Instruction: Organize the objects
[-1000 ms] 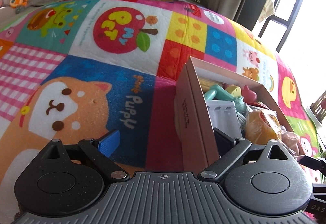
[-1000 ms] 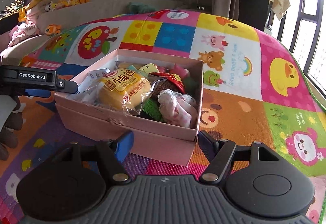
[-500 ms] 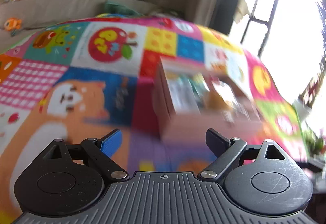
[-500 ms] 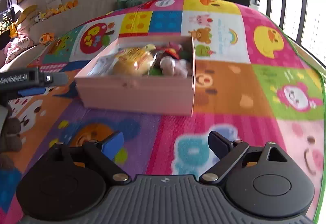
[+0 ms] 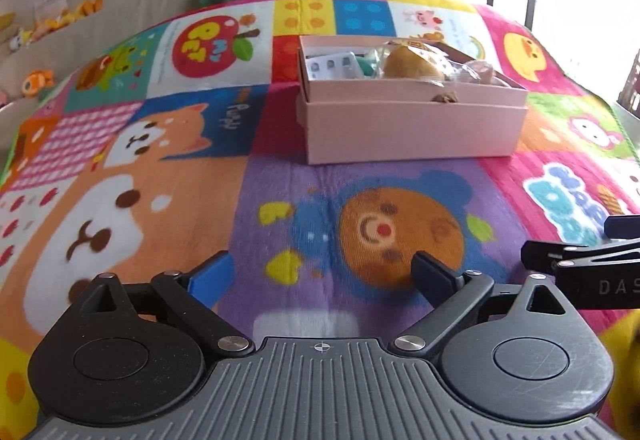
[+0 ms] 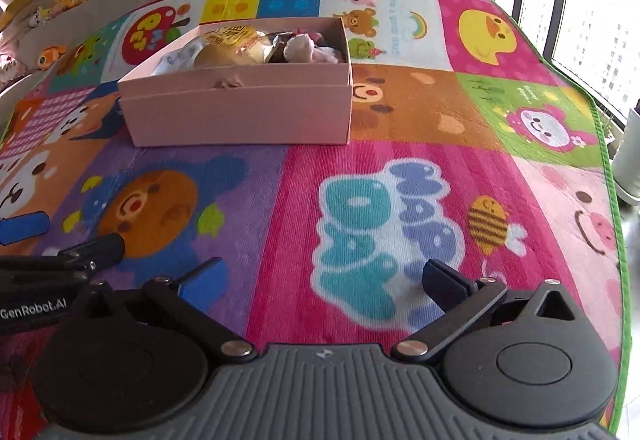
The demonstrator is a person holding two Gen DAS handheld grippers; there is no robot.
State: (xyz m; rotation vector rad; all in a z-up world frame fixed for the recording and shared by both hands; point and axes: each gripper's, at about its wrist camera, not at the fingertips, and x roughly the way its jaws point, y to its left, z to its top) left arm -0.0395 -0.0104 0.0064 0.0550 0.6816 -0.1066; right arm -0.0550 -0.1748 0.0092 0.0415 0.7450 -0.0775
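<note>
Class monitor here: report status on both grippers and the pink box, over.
Left gripper open, empty; right gripper open, empty, jaws just opened wide. Pink box full, on the play mat, clear of both. Nothing in the way.

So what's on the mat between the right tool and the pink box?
Nothing: only bare mat lies between the open right tool and the box, as the right wrist view shows.

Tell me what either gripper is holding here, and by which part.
Nothing is held. The left gripper and right gripper both have open, empty jaws over the play mat, short of the pink box.
</note>
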